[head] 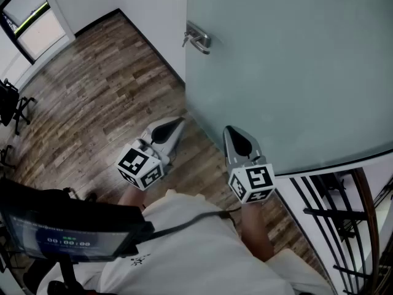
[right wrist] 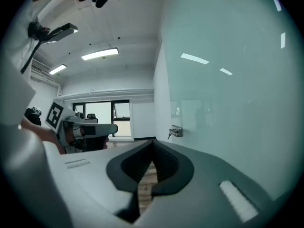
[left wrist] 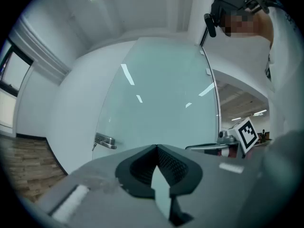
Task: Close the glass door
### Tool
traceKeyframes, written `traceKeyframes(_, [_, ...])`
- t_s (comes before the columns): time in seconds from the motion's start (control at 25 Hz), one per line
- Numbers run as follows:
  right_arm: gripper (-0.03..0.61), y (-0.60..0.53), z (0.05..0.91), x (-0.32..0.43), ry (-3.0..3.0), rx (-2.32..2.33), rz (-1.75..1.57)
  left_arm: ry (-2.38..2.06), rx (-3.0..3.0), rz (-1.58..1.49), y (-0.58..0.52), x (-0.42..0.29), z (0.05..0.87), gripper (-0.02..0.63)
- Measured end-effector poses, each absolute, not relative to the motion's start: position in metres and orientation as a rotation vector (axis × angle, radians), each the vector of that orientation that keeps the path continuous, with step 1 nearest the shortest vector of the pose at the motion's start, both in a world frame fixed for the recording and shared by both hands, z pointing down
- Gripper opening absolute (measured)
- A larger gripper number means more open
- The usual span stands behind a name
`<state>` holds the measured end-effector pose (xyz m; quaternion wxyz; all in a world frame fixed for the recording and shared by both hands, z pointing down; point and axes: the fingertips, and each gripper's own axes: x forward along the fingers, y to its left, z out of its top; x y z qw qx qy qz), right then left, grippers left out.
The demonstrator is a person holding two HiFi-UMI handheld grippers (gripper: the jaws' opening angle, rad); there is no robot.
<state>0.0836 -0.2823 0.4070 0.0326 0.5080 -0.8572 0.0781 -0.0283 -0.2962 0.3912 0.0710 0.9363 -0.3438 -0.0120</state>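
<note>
The frosted glass door (head: 288, 66) fills the upper right of the head view, with a metal lever handle (head: 198, 40) near its left edge. My left gripper (head: 177, 123) is shut and empty; it points at the door's lower left edge, a little short of it. My right gripper (head: 229, 131) is also shut and empty, its tip close to the door's face; contact cannot be told. In the left gripper view the closed jaws (left wrist: 156, 147) face the door (left wrist: 161, 99) and handle (left wrist: 104, 141). The right gripper view has its closed jaws (right wrist: 153, 144) alongside the door (right wrist: 232, 103), handle (right wrist: 175, 132) ahead.
A wood-plank floor (head: 92, 103) spreads to the left, with a white wall (head: 153, 11) beside the door. A black office chair (head: 12, 106) stands at the far left. Black railing bars (head: 338, 220) run at the lower right. A small screen (head: 61, 241) hangs at my chest.
</note>
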Motion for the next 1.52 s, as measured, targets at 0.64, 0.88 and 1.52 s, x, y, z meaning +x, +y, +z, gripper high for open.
traceKeyframes(0.64, [0.009,-0.259,0.436,0.124,-2.692,1.500,0.352,-1.086,2.753,0.040,-0.266,0.004,0.411,0.006])
traceKeyframes(0.88, [0.009,-0.251,0.460,0.137,-2.690,1.472,0.441,-1.124,2.706,0.107,-0.254,0.010,0.431,0.006])
traceKeyframes(1.52, [0.009,-0.351,0.444,0.083,-2.636,1.534,0.350,-1.032,2.778,0.024,-0.367,-0.034,0.422,0.006])
